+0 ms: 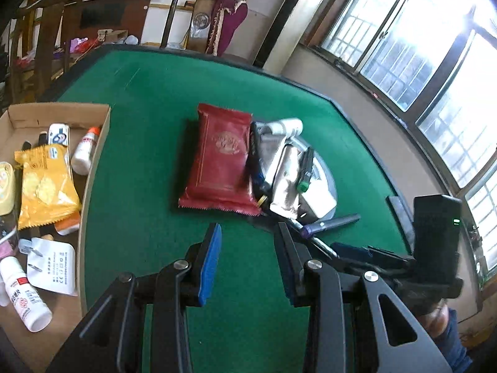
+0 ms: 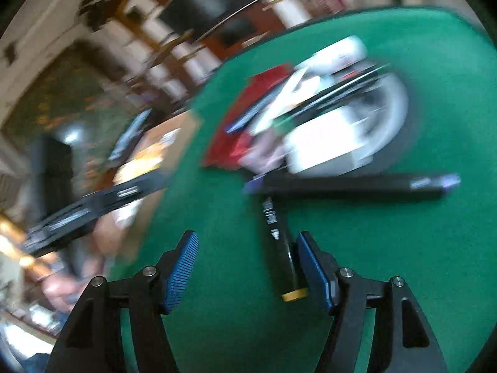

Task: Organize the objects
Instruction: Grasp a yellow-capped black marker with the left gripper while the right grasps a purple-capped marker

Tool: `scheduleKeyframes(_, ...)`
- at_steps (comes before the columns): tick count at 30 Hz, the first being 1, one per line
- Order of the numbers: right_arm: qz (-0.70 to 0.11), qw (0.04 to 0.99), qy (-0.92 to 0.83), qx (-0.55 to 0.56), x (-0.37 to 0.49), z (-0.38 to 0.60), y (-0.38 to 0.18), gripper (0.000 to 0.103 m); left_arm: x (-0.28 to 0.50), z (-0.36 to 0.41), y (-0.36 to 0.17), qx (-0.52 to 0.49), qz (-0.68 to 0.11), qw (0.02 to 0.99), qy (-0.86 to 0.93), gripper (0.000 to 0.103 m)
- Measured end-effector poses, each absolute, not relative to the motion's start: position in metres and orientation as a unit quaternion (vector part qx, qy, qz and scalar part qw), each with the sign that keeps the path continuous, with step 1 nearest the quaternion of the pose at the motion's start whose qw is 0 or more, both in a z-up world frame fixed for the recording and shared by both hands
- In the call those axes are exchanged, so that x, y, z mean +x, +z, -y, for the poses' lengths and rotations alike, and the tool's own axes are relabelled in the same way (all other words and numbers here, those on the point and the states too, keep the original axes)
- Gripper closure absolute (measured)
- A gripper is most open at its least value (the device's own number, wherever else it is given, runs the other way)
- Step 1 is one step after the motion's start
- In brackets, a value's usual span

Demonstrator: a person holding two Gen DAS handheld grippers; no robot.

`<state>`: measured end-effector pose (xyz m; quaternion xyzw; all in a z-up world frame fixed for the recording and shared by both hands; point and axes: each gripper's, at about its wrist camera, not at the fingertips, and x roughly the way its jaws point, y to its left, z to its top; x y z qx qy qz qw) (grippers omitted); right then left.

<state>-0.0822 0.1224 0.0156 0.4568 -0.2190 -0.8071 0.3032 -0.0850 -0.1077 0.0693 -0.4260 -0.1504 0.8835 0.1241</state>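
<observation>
Left tongs (image 1: pixel 248 236) released, empty, above green bench (image 1: pixel 149 186). Right tongs (image 2: pixel 247 248) released, black marker (image 2: pixel 284 258) lying beside one pad. Cardboard box (image 1: pixel 93 168) held white bottles (image 1: pixel 23 295), charger (image 1: pixel 52 267), yellow packet (image 1: pixel 43 183). Beyond, red packet (image 1: pixel 222 158) beside loose pile.

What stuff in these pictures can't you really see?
- Right wrist view: the pile by the red packet is smeared by motion blur.
- Left wrist view: the box is cut off by the left edge.
- Left wrist view: print on the white bottle is too small.
</observation>
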Motion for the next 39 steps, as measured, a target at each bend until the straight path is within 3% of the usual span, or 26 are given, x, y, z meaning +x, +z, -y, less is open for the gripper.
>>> scheduleKeyframes(2,0.263,0.362,-0.772,0.451,-0.080,-0.119,0.019,0.031,-0.088,0.111,0.064,-0.433,0.154,0.117,0.880,0.069)
scheduleKeyframes(4,0.272,0.356,-0.782,0.433,-0.080,-0.130,0.028,0.031,-0.090,0.113,0.060,-0.441,0.157,0.113,0.877,0.069)
scheduleKeyframes(7,0.190,0.275,-0.851,0.405,-0.080,-0.152,0.048,0.030,-0.092,0.107,0.055,-0.451,0.150,0.115,0.872,0.069)
scheduleKeyframes(12,0.102,0.239,-0.884,0.389,-0.086,-0.175,0.055,0.030,-0.095,0.076,0.048,-0.471,0.104,0.132,0.866,0.069)
scheduleKeyframes(21,0.159,0.223,-0.860,0.430,-0.120,-0.206,0.028,0.030,-0.108,0.027,0.038,-0.489,0.046,0.120,0.863,0.069)
scheduleKeyframes(28,0.147,0.319,-0.801,0.485,-0.103,-0.183,0.023,0.030,-0.112,0.029,0.032,-0.490,-0.004,0.067,0.869,0.069)
scheduleKeyframes(30,0.091,0.331,-0.810,0.476,-0.086,-0.167,0.030,0.033,-0.112,0.038,0.030,-0.489,-0.010,0.055,0.870,0.072)
scheduleKeyframes(31,0.078,0.309,-0.822,0.473,-0.084,-0.164,0.032,0.040,-0.113,0.041,0.030,-0.487,-0.014,0.054,0.871,0.078)
scheduleKeyframes(32,0.062,0.291,-0.832,0.468,-0.082,-0.160,0.034,0.054,-0.114,0.042,0.030,-0.486,-0.018,0.054,0.872,0.078)
scheduleKeyframes(33,0.046,0.288,-0.840,0.459,-0.080,-0.154,0.036,0.057,-0.114,0.043,0.031,-0.486,-0.018,0.057,0.872,0.079)
scheduleKeyframes(39,-0.013,0.272,-0.847,0.456,-0.073,-0.129,0.030,0.058,-0.112,0.039,0.031,-0.480,-0.056,0.063,0.873,0.079)
